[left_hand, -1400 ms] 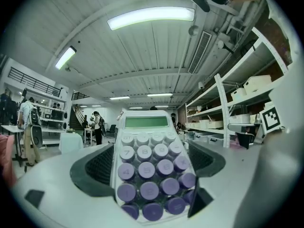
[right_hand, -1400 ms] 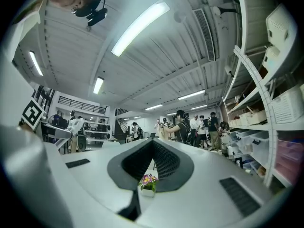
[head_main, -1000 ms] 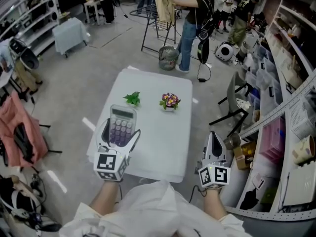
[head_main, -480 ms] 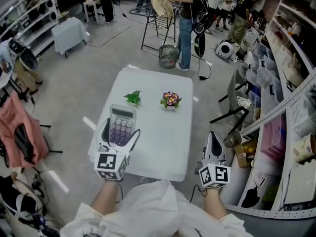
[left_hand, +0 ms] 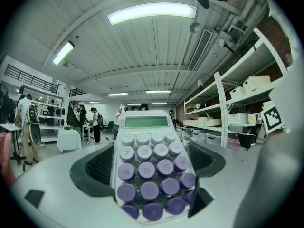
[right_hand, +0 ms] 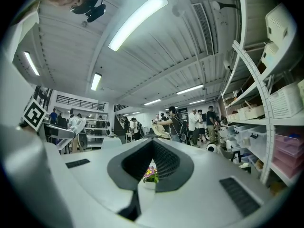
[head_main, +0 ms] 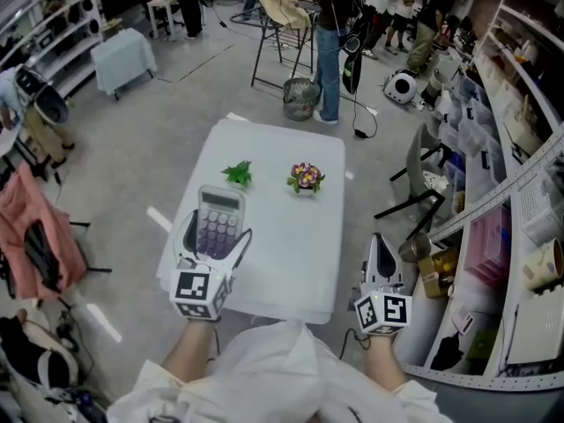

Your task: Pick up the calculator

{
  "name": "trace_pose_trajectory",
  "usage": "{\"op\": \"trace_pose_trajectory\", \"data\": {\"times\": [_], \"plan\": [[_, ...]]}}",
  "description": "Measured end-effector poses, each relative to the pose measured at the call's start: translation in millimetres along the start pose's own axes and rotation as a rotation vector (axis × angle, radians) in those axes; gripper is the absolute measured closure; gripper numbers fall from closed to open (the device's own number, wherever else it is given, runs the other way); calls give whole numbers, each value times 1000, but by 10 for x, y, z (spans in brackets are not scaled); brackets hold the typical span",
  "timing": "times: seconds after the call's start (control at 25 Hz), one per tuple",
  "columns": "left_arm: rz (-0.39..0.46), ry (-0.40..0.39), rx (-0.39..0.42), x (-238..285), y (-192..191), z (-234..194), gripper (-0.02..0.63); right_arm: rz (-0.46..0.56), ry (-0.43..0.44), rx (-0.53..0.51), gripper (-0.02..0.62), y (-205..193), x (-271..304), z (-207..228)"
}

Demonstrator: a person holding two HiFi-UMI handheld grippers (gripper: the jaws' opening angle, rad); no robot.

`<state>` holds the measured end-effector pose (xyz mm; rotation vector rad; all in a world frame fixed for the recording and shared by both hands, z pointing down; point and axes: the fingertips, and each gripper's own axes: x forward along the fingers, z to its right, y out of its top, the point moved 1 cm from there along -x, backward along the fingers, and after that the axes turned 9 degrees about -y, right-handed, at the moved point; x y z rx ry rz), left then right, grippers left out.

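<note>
My L gripper [head_main: 217,234], white w/ marker cube, is held fwd, jaws clamped on the white purple-keyed calculator [head_main: 218,213]. R gripper [head_main: 382,249] is out to the side, jaws together, empty.

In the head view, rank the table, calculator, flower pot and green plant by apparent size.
1. table
2. calculator, though it may be nearer the camera
3. flower pot and green plant look alike; not ranked

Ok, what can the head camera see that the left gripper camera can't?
Only the head view shows the white rectangular table, the small green leafy plant, the little pot of pink and yellow flowers and the right gripper. Only the left gripper view shows the long ceiling lights and the numbers on the purple keys. Both show the white calculator with round purple keys between the left gripper's jaws.
</note>
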<state>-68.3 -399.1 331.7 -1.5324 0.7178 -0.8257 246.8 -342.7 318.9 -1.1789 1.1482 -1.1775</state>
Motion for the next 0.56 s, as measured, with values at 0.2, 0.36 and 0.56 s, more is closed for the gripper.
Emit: {"op": "trace_pose_trajectory", "data": {"times": [0.2,0.36,0.56], "plan": [[-8,-3,-3,41,-14,3,114,-5,1,4,578,-5,35,-3],[-13,-2,-1,71,-7,5,114,-8,2,3,578,-1,62,4],[-22,0,-4,105,-41,11,114,-11,4,6,578,-27,90,11]]}}
